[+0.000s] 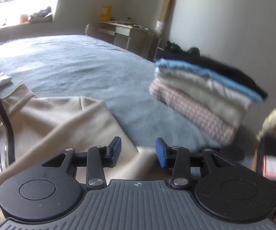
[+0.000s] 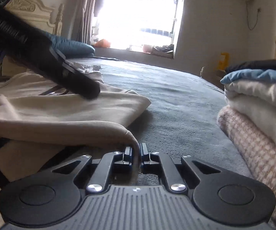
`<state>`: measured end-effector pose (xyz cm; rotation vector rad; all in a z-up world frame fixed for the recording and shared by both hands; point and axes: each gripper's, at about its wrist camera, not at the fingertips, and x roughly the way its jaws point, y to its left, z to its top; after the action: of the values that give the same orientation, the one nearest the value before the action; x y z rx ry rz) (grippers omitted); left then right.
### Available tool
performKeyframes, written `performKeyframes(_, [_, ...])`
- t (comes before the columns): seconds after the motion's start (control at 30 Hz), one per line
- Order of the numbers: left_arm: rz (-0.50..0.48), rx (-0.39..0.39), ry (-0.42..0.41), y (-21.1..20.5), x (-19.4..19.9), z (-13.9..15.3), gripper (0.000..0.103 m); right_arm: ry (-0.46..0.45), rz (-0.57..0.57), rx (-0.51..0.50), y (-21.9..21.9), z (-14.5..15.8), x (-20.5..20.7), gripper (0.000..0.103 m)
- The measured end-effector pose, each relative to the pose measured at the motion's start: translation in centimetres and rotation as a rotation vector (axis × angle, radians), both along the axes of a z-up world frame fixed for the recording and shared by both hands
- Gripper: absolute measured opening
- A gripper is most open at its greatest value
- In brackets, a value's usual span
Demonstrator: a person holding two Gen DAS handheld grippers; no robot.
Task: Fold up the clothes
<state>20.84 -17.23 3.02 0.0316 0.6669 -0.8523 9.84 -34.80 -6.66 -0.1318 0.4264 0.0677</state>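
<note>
Right gripper (image 2: 137, 153) fingers pinch the beige garment (image 2: 65, 126) fold; left gripper (image 1: 138, 151) fingers parted, seemingly empty, tips blurred

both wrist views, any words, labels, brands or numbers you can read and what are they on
None can be read.
Yellow box by the far wall: a pale label, too blurred.
Red and white label on the dark object at the right edge: blurred.
Left gripper body, seen from the right wrist: raised lettering along its side, not legible.
Gripper bases carry only a small crosshair mark.
</note>
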Motion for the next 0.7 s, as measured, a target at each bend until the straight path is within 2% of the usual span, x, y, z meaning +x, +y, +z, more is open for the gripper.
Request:
performKeyframes(0.03, [0.013,0.02,0.001,-0.7,1.3,0.4,0.045,-0.011,-0.001,0.0,0.0,0.0,-0.2,0.007])
performKeyframes(0.1, [0.013,0.081,0.004,-3.0,4.5,0.2,0.054,-0.025,-0.001,-0.025,0.3,-0.1,-0.3,0.007])
performKeyframes(0.27, [-0.032,0.276,0.004,-9.2,11.1,-1.0,0.056,-0.015,-0.004,-0.033,0.3,-0.5,0.0,0.007])
performKeyframes(0.4, [-0.077,0.43,0.06,-13.3,13.5,-2.7,0.056,-0.011,-0.003,-0.037,0.4,-0.9,0.2,0.007])
performKeyframes(0.53, [-0.073,0.589,0.052,-15.6,13.8,-4.1,0.055,-0.022,-0.003,-0.054,0.6,-1.1,0.1,0.007])
performKeyframes(0.57, [-0.073,0.61,0.057,-15.8,13.8,-4.3,0.053,-0.024,-0.003,-0.053,0.6,-1.1,0.1,0.007])
performKeyframes(0.63, [-0.069,0.641,0.077,-16.1,13.9,-4.7,0.04,-0.027,-0.002,-0.048,0.6,-1.1,0.0,0.007])
performKeyframes(0.7, [-0.049,0.639,0.122,-15.8,14.1,-5.0,0.015,-0.031,-0.002,-0.043,0.5,-1.1,-0.1,0.007])
